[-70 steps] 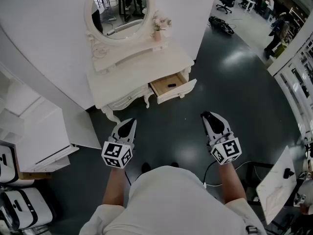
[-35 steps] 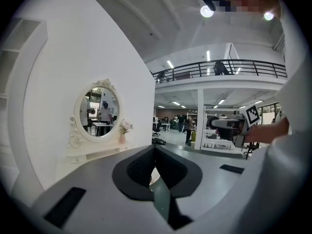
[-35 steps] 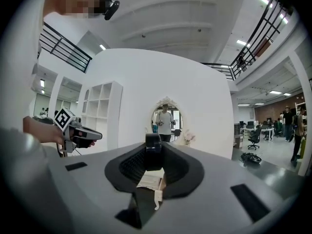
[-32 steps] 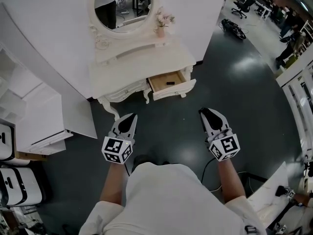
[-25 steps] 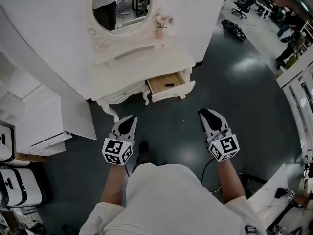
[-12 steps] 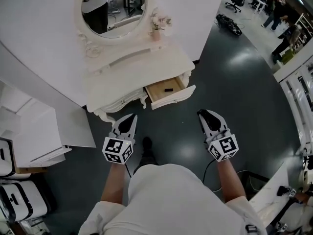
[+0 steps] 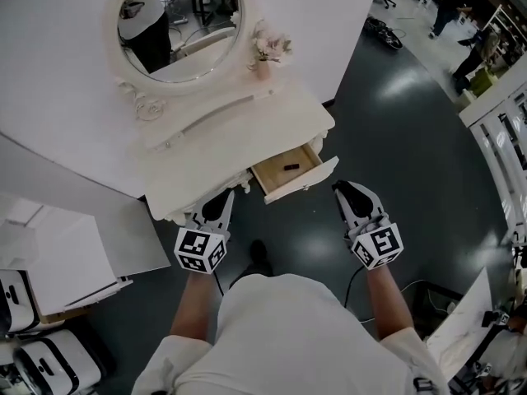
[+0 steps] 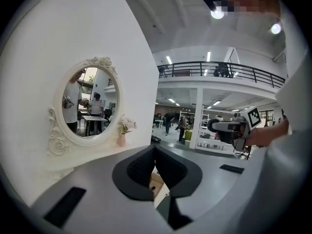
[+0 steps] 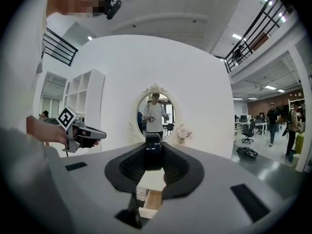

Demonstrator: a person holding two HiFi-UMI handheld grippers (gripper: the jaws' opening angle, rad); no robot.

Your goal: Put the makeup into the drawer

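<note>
From the head view, a white dressing table (image 7: 247, 134) with an oval mirror (image 7: 177, 23) stands at twelve o'clock, and its drawer (image 7: 306, 183) is pulled open toward the person, wooden bottom exposed. A small black item (image 7: 291, 167) already lies inside. The left gripper (image 7: 221, 200) sits at about seven o'clock of the drawer, close to the table's front edge. The right gripper (image 7: 346, 192) sits at about four o'clock of it, a little apart from the drawer front. Both are held low and roughly level, pointing at the table, which suits carrying something in from the front. In the left gripper view, the jaws are together with nothing between them. Below them, at six o'clock, a sliver of the open drawer shows, and the other gripper appears at three o'clock. This hand looks spare for now, perhaps kept ready to steady or close the drawer. In the right gripper view, the jaws are clamped on the makeup (image 9: 153, 151), a dark round piece held upright on its edge at the centre. The drawer's wood shows directly below at six o'clock, so the load seems lined up with the opening but not yet over it.
</note>
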